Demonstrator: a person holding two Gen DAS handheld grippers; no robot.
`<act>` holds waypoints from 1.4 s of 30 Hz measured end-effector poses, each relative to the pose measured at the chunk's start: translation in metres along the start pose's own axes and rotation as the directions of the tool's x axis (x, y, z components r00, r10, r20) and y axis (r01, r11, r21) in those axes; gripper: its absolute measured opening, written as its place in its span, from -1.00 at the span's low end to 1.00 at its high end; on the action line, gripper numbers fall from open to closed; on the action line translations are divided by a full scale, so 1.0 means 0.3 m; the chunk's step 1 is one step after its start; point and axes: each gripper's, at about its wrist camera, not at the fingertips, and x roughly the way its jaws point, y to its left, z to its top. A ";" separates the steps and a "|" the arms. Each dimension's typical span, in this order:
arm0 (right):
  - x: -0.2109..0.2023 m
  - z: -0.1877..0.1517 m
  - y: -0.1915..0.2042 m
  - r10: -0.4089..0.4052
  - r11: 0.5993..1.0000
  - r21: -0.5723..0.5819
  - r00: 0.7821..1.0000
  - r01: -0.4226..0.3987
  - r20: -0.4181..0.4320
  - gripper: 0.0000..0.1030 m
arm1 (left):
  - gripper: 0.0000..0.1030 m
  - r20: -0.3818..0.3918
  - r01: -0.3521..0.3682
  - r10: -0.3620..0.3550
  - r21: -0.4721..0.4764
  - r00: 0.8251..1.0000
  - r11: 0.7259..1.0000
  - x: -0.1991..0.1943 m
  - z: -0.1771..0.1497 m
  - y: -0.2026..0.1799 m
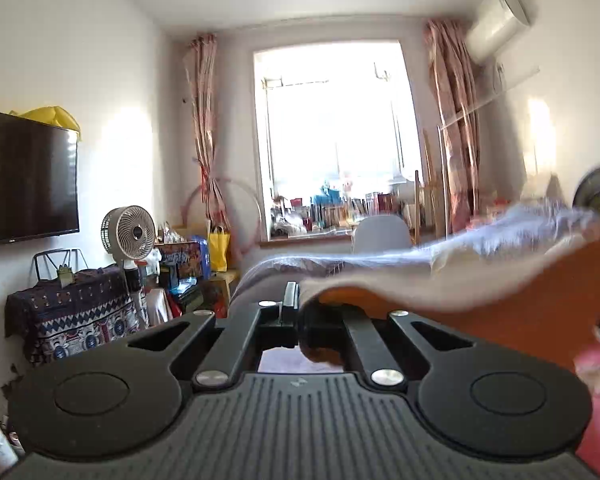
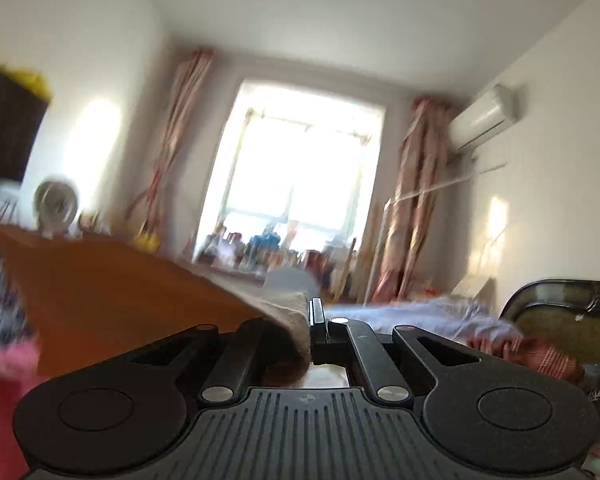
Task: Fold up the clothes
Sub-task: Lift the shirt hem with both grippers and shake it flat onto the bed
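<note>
An orange garment [image 1: 500,300] with a beige edge [image 1: 380,292] hangs stretched in the air between both grippers. In the left wrist view my left gripper [image 1: 292,300] is shut on one corner of it, and the cloth runs off to the right. Seen from the right wrist, my right gripper [image 2: 314,316] is shut on the beige edge [image 2: 292,316], with the orange garment [image 2: 120,280] spreading to the left. Both grippers point roughly level toward the window. The garment's lower part is hidden and blurred.
A bed with a pale lavender cover [image 1: 340,268] lies below and ahead, its dark headboard [image 2: 560,320] on the right. Along the left wall are a TV [image 1: 24,176], a fan [image 1: 128,232] and a cloth-covered table [image 1: 72,312]. A white chair [image 1: 380,232] stands by the window [image 1: 332,140].
</note>
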 end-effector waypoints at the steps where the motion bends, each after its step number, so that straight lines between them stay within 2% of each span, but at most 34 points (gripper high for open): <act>1: 0.001 -0.056 0.001 0.033 0.999 -0.007 0.996 -0.033 -0.082 -0.91 | -0.98 -0.055 0.022 -0.021 0.023 0.998 0.999 -0.004 -0.064 -0.007; 2: -0.006 -0.126 0.008 0.060 0.998 -0.022 0.984 -0.064 -0.165 -0.91 | -0.98 -0.119 0.038 -0.031 0.050 0.992 0.998 -0.009 -0.143 -0.018; 4: -0.032 -0.273 0.023 0.100 0.991 -0.050 0.939 -0.123 -0.329 -0.91 | -0.98 -0.261 0.057 -0.026 0.115 0.965 0.992 -0.028 -0.321 -0.040; 5: -0.054 -0.335 0.032 0.120 0.987 -0.050 0.910 -0.152 -0.396 -0.91 | -0.98 -0.336 0.081 -0.040 0.111 0.941 0.991 -0.041 -0.402 -0.041; 7: -0.103 -0.447 0.050 0.153 0.978 -0.044 0.843 -0.204 -0.515 -0.91 | -0.98 -0.479 0.122 -0.064 0.091 0.876 0.988 -0.073 -0.566 -0.044; 9: -0.143 -0.515 0.081 0.167 0.971 -0.043 0.795 -0.236 -0.584 -0.91 | -0.98 -0.557 0.145 -0.051 0.126 0.829 0.981 -0.107 -0.679 -0.064; 11: -0.158 -0.545 0.094 0.179 0.968 -0.028 0.759 -0.251 -0.626 -0.91 | -0.98 -0.593 0.167 -0.055 0.136 0.803 0.976 -0.126 -0.738 -0.076; 13: -0.119 -0.548 0.108 0.173 0.968 -0.028 0.739 -0.251 -0.651 -0.91 | -0.98 -0.596 0.163 -0.049 0.139 0.801 0.977 -0.100 -0.737 -0.077; 14: -0.080 -0.538 0.105 0.171 0.967 -0.031 0.739 -0.251 -0.652 -0.92 | -0.98 -0.585 0.162 -0.050 0.141 0.809 0.977 -0.054 -0.703 -0.075; 15: -0.022 -0.504 0.099 0.162 0.966 -0.054 0.757 -0.251 -0.633 -0.92 | -0.95 -0.574 0.161 -0.051 0.143 0.817 0.976 -0.006 -0.668 -0.073; 17: 0.091 -0.368 0.078 0.105 0.981 -0.085 0.849 -0.173 -0.517 -0.92 | -0.95 -0.453 0.099 -0.012 0.170 0.891 0.980 0.097 -0.503 -0.054; 18: 0.116 -0.262 0.055 0.076 0.991 -0.066 0.909 -0.112 -0.409 -0.92 | -0.95 -0.366 0.052 0.001 0.135 0.930 0.989 0.119 -0.393 -0.031; 19: 0.109 -0.147 0.028 0.054 0.998 -0.026 0.958 -0.064 -0.282 -0.91 | -0.95 -0.270 0.027 -0.003 0.084 0.963 0.996 0.101 -0.289 -0.013; 20: 0.083 -0.039 -0.001 0.039 0.999 0.025 0.987 -0.035 -0.155 -0.91 | -0.96 -0.170 0.008 -0.002 0.030 0.985 1.000 0.081 -0.185 0.003; 21: 0.053 0.030 -0.021 0.028 0.998 0.049 0.997 -0.025 -0.070 -0.91 | -0.97 -0.069 -0.006 0.004 -0.026 0.998 1.000 0.061 -0.081 0.020; 22: 0.041 0.041 -0.026 0.023 0.999 0.033 0.998 -0.021 -0.062 -0.91 | -0.97 -0.044 -0.009 0.009 0.004 0.999 1.000 0.048 -0.070 0.013; 24: 0.016 0.060 -0.036 0.012 1.000 -0.001 0.999 -0.012 -0.050 -0.91 | -0.97 -0.005 -0.016 0.016 0.078 1.000 0.997 0.023 -0.062 -0.005; 25: 0.026 0.012 -0.037 0.032 0.999 -0.017 0.992 -0.034 -0.120 -0.91 | -0.97 -0.049 -0.001 0.006 0.110 0.999 0.994 0.033 -0.112 -0.016; 26: 0.029 -0.059 -0.029 0.050 0.998 -0.030 0.977 -0.058 -0.206 -0.91 | -0.96 -0.128 0.030 -0.013 0.134 0.992 0.990 0.050 -0.194 -0.026; 28: 0.024 -0.204 -0.012 0.079 0.993 -0.050 0.928 -0.104 -0.364 -0.91 | -0.96 -0.282 0.053 -0.006 0.160 0.959 0.986 0.069 -0.365 -0.043; 30: -0.010 -0.337 0.025 0.115 0.983 -0.069 0.870 -0.168 -0.479 -0.91 | -0.95 -0.425 0.101 -0.021 0.166 0.905 0.981 0.056 -0.541 -0.062; 31: -0.034 -0.399 0.050 0.125 0.977 -0.084 0.840 -0.198 -0.528 -0.91 | -0.95 -0.464 0.109 -0.013 0.181 0.886 0.977 0.036 -0.602 -0.073; 33: -0.095 -0.454 0.080 0.142 0.967 -0.095 0.806 -0.238 -0.574 -0.91 | -0.95 -0.535 0.125 0.008 0.213 0.845 0.969 -0.006 -0.721 -0.094; 34: -0.126 -0.481 0.096 0.150 0.961 -0.099 0.788 -0.258 -0.597 -0.91 | -0.95 -0.548 0.130 0.010 0.215 0.836 0.968 -0.029 -0.747 -0.097; 35: -0.140 -0.495 0.108 0.153 0.958 -0.102 0.780 -0.267 -0.607 -0.91 | -0.95 -0.560 0.134 0.010 0.217 0.829 0.967 -0.052 -0.771 -0.099; 39: -0.162 -0.520 0.118 0.155 0.963 -0.081 0.771 -0.258 -0.618 -0.91 | -0.95 -0.552 0.133 0.017 0.231 0.833 0.964 -0.087 -0.744 -0.102; 42: -0.182 -0.525 0.133 0.153 0.962 -0.087 0.777 -0.258 -0.611 -0.91 | -0.95 -0.551 0.134 0.025 0.246 0.834 0.960 -0.076 -0.751 -0.108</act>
